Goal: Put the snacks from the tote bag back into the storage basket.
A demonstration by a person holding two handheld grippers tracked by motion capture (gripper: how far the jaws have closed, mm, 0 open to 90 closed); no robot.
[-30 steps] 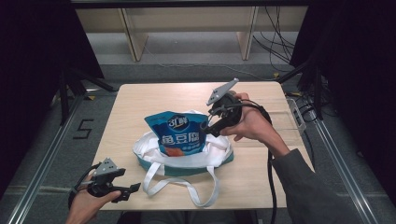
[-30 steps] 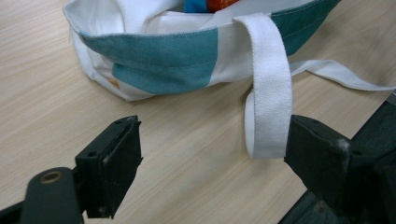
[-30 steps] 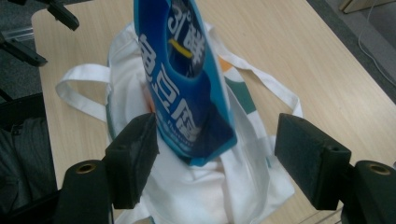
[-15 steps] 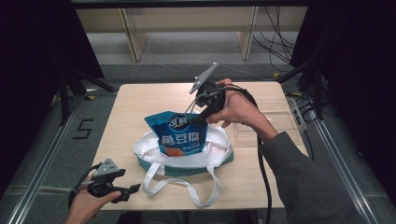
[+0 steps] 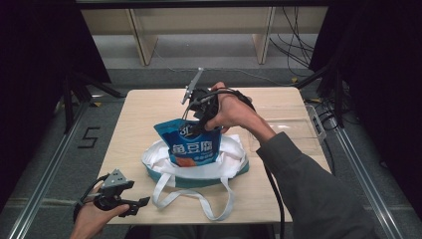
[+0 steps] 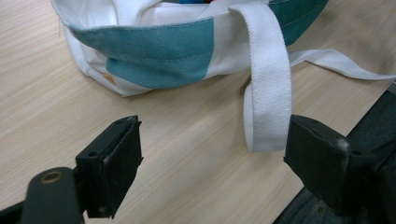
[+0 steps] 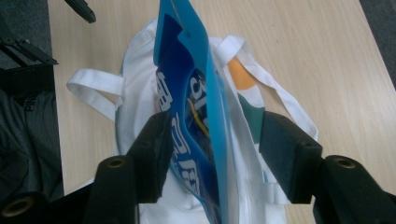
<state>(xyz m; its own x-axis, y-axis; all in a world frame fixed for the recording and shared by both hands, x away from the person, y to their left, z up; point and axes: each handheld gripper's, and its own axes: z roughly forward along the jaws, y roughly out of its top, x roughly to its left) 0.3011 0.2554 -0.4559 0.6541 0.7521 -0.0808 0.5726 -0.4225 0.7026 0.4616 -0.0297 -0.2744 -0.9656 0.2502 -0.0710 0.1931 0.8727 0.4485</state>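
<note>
A blue snack bag (image 5: 191,144) stands upright in a white and teal tote bag (image 5: 234,159) at the middle of the table. My right gripper (image 5: 198,123) comes down on the bag's top from behind. In the right gripper view the bag (image 7: 196,116) sits between the jaws, which have just been closing; the left pad (image 7: 156,149) is against it and the right pad (image 7: 285,149) stands off, so the right gripper (image 7: 212,135) is still open. My left gripper (image 5: 137,205) rests open at the table's front left. One white strap (image 6: 268,93) lies by the left gripper (image 6: 210,135).
A clear plastic bin (image 5: 293,129) sits on the right part of the wooden table (image 5: 144,114). The tote's white straps (image 5: 199,199) trail toward the front edge. Metal rails run along the floor on both sides.
My right gripper has swung left from the bag's right side to above its top, and its jaws have narrowed around it. The left gripper has stayed put.
</note>
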